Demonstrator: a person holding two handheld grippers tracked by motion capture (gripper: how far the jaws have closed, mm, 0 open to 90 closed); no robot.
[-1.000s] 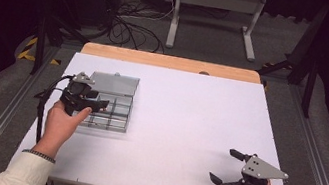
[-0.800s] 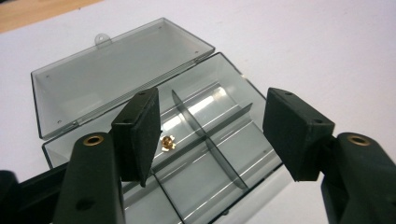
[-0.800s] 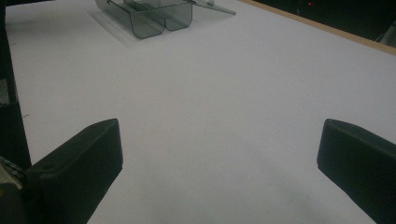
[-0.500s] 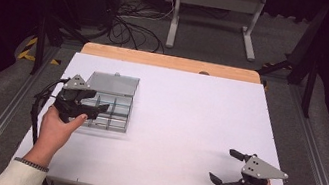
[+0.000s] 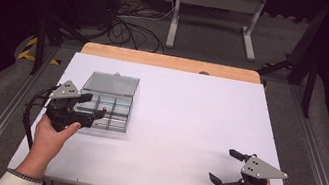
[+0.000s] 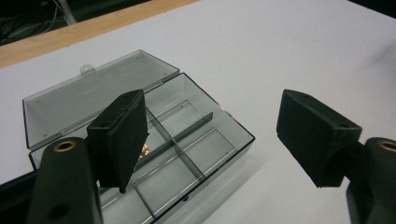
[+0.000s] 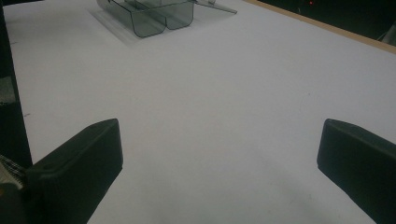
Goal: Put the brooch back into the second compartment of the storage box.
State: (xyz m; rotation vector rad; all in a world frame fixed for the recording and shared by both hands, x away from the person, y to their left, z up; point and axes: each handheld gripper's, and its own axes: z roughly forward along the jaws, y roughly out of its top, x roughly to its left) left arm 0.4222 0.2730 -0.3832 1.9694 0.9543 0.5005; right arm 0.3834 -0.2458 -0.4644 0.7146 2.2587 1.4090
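Observation:
A clear grey compartment box [image 5: 111,109] lies on the left part of the white table [image 5: 188,122], with its lid [image 5: 111,83] folded flat behind it. In the left gripper view the box [image 6: 196,149] has several divided cells, and a small copper-coloured item [image 6: 144,150] sits in one of them. My left gripper [image 5: 92,109] hovers at the box's near left corner, open, with nothing between its jaws [image 6: 212,114]. My right gripper [image 5: 222,165] rests near the table's front right edge, wide open and holding nothing [image 7: 219,154]. From there the box [image 7: 149,16] is far off.
A wooden strip [image 5: 172,62] runs along the table's far edge. Beyond it on the floor are cables [image 5: 134,21] and a white metal stand [image 5: 218,2]. Metal rails [image 5: 2,111] flank the table on both sides.
My left gripper has drawn back toward the near left, off the box's top to its near corner. The right gripper has stayed put.

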